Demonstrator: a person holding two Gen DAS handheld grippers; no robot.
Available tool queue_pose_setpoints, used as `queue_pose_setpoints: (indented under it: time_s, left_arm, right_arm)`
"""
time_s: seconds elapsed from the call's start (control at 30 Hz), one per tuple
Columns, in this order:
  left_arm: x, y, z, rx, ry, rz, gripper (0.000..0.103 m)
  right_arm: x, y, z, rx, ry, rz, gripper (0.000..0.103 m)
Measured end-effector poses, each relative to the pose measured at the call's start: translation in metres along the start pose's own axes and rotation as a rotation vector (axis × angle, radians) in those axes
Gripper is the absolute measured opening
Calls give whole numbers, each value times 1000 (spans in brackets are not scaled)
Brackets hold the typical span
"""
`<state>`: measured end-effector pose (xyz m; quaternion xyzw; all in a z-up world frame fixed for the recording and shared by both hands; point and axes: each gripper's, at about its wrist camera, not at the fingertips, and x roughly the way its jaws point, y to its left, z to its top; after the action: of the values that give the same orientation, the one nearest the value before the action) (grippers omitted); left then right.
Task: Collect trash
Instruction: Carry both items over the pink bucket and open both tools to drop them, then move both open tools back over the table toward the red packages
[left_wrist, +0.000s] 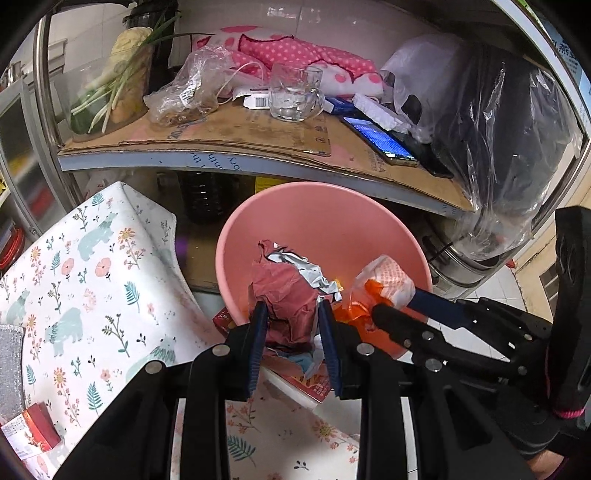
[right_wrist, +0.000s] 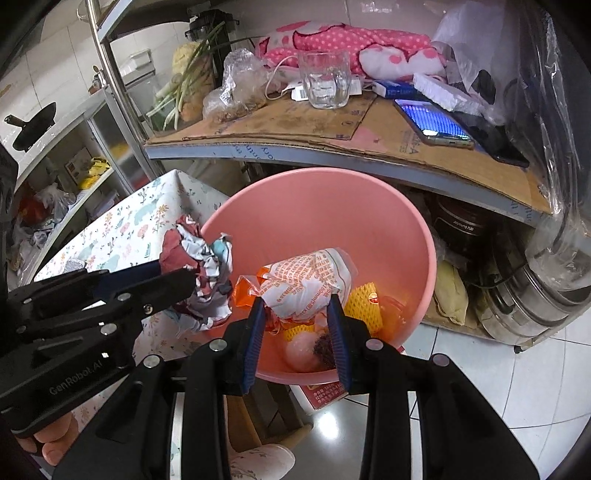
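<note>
Pink plastic fills the middle of both views: a round bin (right_wrist: 406, 236) sits on the floor below a cluttered cardboard-lined shelf (right_wrist: 295, 129), already holding a yellow foam net (right_wrist: 364, 299) and other scraps at its bottom. My left gripper (left_wrist: 291, 314) is clamped on a crumpled maroon and silver wrapper (left_wrist: 288, 291), held at the near left rim of the bin, beside a table with a floral cloth (left_wrist: 92, 277). My right gripper (right_wrist: 295, 306) is clamped on a white wrapper with orange print (right_wrist: 306, 284), with an orange bag (right_wrist: 245, 291) bunched against it, hanging over the bin's opening. Both pieces of trash are gripped and neither has dropped. I judge this to be the disposal step. The next move calls for spreading the right fingers, since that bundle is well over the opening, and bringing the left bundle further in over the rim before letting go, so it does not fall outside.
</note>
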<state>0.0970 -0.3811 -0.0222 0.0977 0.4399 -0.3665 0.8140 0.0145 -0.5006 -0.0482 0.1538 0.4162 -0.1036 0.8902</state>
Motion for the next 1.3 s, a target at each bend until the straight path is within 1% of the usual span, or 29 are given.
queue_pose_setpoints:
  time_s: [0.27, 0.33, 0.5, 0.57, 0.63, 0.7, 1.0, 1.2, 1.3]
  left_arm:
    - [3, -5, 2, 8, 1, -6, 28]
    - [4, -5, 3, 5, 3, -4, 31]
    - [4, -3, 4, -20, 11, -13, 34]
    - [2, -3, 4, -24, 7, -17, 38]
    - [0, -2, 5, -25, 4, -18, 43]
    - [-2, -2, 6, -24, -3, -21, 44]
    - [-11, 1, 8, -37, -23, -25, 46]
    - [-19, 3, 6, -49, -32, -24, 46]
    - [-25, 6, 5, -59, -38, -21, 46]
  right_arm:
    - [1, -4, 1, 9, 1, -11, 35]
    - [2, -6, 1, 18, 9, -12, 36]
    - [6, -9, 1, 37, 28, -3, 37]
    - [7, -8, 1, 36, 32, -5, 38]
    - [8, -8, 1, 38, 34, -4, 39]
    - [7, -8, 1, 38, 32, -6, 40]
    - [5, -5, 2, 34, 28, -7, 41]
    - [-1, 5, 1, -5, -4, -9, 41]
    - [-1, 12, -1, -25, 3, 9, 41]
